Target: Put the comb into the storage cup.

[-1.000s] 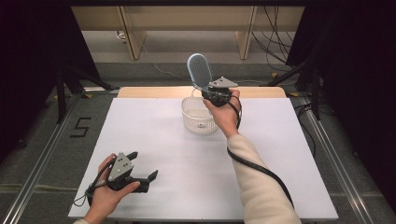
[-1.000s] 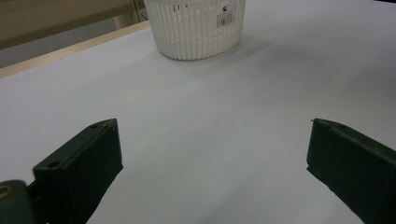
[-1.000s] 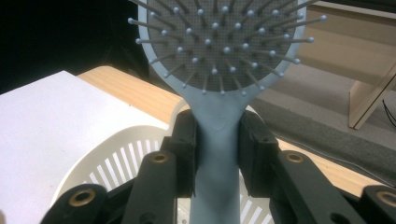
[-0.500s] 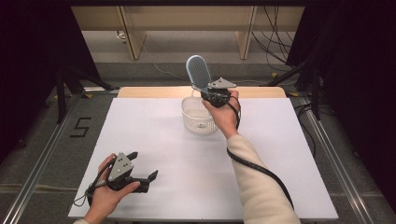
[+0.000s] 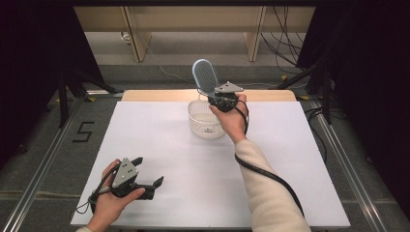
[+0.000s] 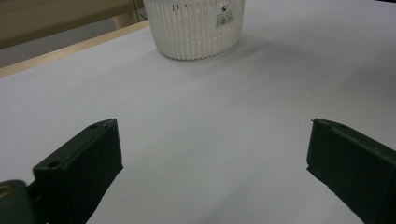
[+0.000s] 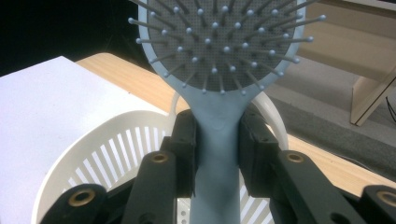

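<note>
A light blue paddle hairbrush (image 5: 204, 76) (image 7: 219, 51) stands head up, bristles toward the camera in the right gripper view. My right gripper (image 5: 216, 99) (image 7: 217, 149) is shut on its handle, held just above the far rim of a white slatted basket (image 5: 205, 119) (image 7: 100, 154) (image 6: 196, 25). The basket sits at the far middle of the white table (image 5: 159, 140). My left gripper (image 5: 150, 171) (image 6: 212, 170) rests open near the front left of the table, jaws wide apart with nothing between them.
A wooden strip (image 5: 154, 95) runs along the table's far edge. Wooden furniture legs (image 5: 135, 34) and cables (image 5: 285, 34) lie on the floor beyond. Metal rails (image 5: 43, 159) flank the table, and a "5" mark (image 5: 83, 131) is on the floor at left.
The right gripper and hairbrush have shifted very slightly left over the basket. The left gripper has not moved.
</note>
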`<state>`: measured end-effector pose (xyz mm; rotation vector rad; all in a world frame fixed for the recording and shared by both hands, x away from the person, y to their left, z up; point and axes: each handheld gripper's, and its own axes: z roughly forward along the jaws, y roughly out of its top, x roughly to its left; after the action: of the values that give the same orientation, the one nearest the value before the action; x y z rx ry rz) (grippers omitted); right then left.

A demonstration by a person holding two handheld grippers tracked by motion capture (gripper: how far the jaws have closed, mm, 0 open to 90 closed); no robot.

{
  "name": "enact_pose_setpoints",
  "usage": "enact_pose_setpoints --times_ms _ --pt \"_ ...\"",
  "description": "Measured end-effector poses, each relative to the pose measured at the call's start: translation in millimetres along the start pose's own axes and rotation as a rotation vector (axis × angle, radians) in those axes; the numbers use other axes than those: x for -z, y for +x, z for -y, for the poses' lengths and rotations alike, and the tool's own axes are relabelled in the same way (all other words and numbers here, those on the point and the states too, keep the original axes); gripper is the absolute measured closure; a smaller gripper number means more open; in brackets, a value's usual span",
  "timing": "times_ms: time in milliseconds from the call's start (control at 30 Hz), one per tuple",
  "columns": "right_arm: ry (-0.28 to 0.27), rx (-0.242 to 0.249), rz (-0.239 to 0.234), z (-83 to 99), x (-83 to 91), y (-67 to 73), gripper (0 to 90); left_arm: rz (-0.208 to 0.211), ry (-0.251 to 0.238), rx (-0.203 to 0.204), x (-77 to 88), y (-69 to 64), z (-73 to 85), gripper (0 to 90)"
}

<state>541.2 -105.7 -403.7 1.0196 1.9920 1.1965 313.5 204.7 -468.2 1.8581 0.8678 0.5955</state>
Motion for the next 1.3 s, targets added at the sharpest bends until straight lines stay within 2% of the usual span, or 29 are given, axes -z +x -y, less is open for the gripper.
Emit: enact_pose_setpoints --times_ms 1100,1300 --pt "0.021 0.03 0.001 5.6 -4.7 0.7 69.8 0.004 0.003 -0.003 -0.3 0.0 0.1 2.8" --pt "0.027 0.03 -0.002 8.2 -4.5 0.7 66.5 0.008 0.004 -0.002 -0.7 -0.6 0.4 2.8"
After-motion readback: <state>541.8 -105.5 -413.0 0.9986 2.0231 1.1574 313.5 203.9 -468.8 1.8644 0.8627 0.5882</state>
